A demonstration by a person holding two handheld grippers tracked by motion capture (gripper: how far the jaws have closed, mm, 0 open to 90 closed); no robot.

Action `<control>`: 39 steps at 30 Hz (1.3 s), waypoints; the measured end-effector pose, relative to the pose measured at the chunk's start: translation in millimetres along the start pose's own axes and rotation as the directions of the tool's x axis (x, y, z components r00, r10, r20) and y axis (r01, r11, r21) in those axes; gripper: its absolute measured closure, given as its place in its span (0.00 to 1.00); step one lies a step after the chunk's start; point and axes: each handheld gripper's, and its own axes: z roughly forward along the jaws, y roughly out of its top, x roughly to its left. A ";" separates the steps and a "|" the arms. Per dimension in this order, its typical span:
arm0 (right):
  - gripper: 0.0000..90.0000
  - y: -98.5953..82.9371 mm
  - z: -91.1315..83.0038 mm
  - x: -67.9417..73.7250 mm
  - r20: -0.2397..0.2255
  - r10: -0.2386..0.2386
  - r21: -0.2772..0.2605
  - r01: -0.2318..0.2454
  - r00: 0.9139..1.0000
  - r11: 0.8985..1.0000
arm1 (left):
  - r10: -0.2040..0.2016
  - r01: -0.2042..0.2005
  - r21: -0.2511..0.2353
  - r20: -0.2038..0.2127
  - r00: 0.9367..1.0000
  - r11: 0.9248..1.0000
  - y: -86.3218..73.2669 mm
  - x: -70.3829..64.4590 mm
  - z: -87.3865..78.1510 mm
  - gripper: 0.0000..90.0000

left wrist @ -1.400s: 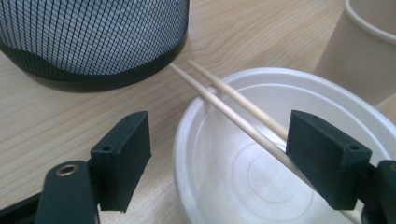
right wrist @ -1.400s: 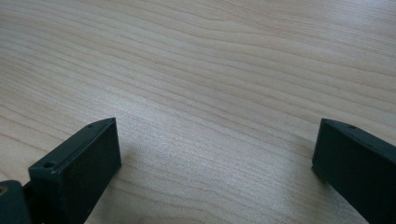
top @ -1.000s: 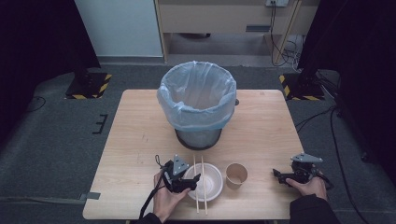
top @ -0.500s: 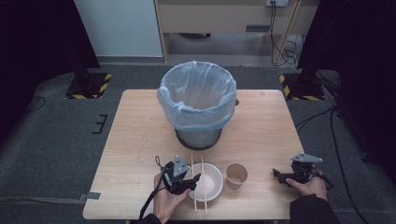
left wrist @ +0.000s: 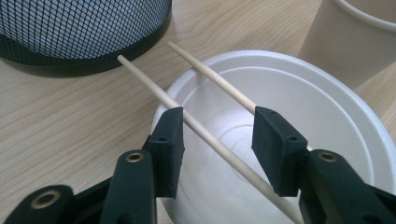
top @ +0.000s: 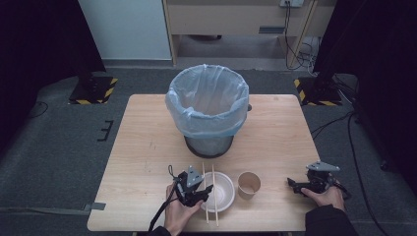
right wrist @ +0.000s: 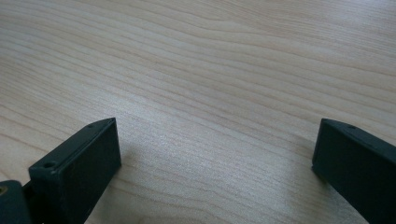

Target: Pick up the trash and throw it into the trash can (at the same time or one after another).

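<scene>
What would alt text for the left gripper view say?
Two open black jaws of the left gripper straddle wooden chopsticks lying across a white foam bowl. Behind stand a paper cup and a mesh bin.

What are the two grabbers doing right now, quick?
Left gripper: open, jaws around the two chopsticks lying across the bowl, not clamped.
Right gripper: open, holding nothing, over the table.

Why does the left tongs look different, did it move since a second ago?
Yes, a little. The left tongs edged right, toward the white bowl, and now sits open around the chopsticks lying across it.
</scene>
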 end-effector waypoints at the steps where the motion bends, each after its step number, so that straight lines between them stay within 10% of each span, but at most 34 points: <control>1: 0.01 0.0 0.0 0.0 0.000 0.000 0.000 0.000 1.000 1.000 | -0.001 0.001 0.004 0.000 1.000 1.000 -0.3 0.3 0.4 0.62; 39: 0.01 0.0 0.0 -0.1 -0.001 0.000 0.000 0.000 1.000 1.000 | -0.047 0.046 0.024 0.051 0.998 0.999 3.2 6.8 0.0 0.95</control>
